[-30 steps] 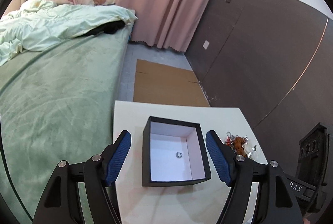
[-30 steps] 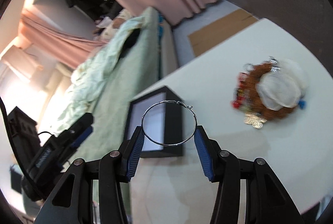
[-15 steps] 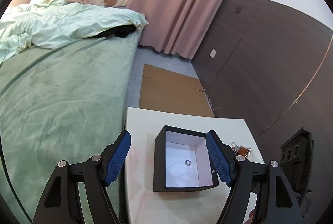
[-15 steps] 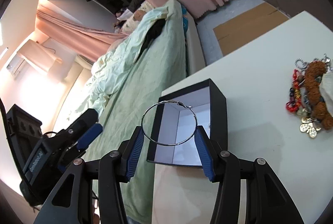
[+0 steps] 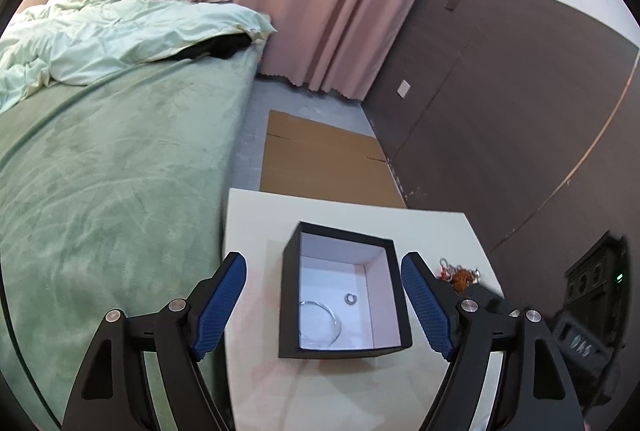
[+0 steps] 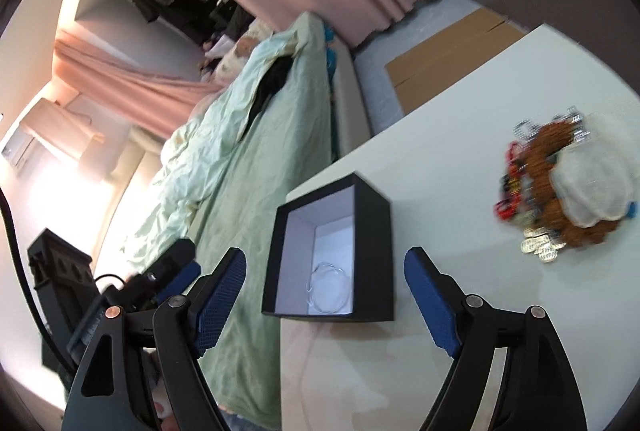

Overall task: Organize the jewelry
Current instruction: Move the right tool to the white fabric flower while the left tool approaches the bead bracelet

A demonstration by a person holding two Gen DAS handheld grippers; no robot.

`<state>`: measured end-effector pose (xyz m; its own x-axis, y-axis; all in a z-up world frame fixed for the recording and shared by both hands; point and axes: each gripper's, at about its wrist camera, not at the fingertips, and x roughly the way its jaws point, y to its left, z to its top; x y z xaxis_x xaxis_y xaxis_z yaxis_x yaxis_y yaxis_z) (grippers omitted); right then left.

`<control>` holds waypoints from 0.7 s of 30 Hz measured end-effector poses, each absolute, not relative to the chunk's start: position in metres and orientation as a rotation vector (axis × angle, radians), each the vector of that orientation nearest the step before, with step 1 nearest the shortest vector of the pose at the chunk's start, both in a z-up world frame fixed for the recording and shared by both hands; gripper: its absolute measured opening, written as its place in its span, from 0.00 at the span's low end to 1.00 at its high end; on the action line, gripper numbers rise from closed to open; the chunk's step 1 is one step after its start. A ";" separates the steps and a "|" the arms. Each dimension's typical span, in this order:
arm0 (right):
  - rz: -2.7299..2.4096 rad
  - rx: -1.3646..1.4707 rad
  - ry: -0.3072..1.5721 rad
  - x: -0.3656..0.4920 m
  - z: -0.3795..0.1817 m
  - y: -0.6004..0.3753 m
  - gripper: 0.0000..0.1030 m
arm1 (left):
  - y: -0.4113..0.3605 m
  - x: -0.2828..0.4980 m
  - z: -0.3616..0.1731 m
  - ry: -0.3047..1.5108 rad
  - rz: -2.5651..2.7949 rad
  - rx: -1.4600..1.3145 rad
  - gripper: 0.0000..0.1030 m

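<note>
Black on the outside and white on the inside, the small open box [image 5: 345, 345] sits on my white surface [image 5: 256, 215], close to the edge next to the green bed [image 5: 108, 171]. I look down into the box from both cameras. A big thin hoop earring [image 5: 320, 323] lies flat on the white floor of the box, near the front left corner in the left wrist view. A small silver ring [image 5: 351, 297] lies on the same floor, a little farther back and apart from the hoop.

My right hand-held gripper [image 6: 325, 301] has just been opening its jaws. Now its blue pads [image 6: 219, 299] stand wide apart with nothing between them, and the box with the hoop [image 6: 329, 289] in it shows in the gap, out in front. My left hand-held gripper [image 5: 323, 305] has its jaws wide apart too, and they have opened a bit more just now. It holds nothing. The box shows between its pads, but they do not touch it.

Off to the right on the surface is a heap of more jewelry [image 6: 560, 191]. I see brown beads, red beads, shiny silver bits and a white pouch on top. It is well apart from the box. A flat sheet of brown cardboard [image 5: 324, 159] lies on the floor past the surface, by the pink curtain [image 5: 320, 3].
</note>
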<state>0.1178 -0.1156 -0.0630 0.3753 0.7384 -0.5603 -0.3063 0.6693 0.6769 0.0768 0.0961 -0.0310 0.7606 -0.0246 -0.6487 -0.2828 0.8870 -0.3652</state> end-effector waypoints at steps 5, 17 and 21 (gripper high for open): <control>0.627 0.516 0.911 0.116 -0.050 -0.152 0.80 | 0.076 0.082 -0.033 0.712 0.107 -0.432 0.78; 0.510 0.516 0.915 0.126 -0.041 -0.217 0.91 | 0.024 0.100 -0.043 0.753 0.018 -0.355 0.78; 0.443 0.533 0.927 0.125 -0.047 -0.236 0.91 | 0.008 0.106 -0.044 0.758 -0.004 -0.327 0.78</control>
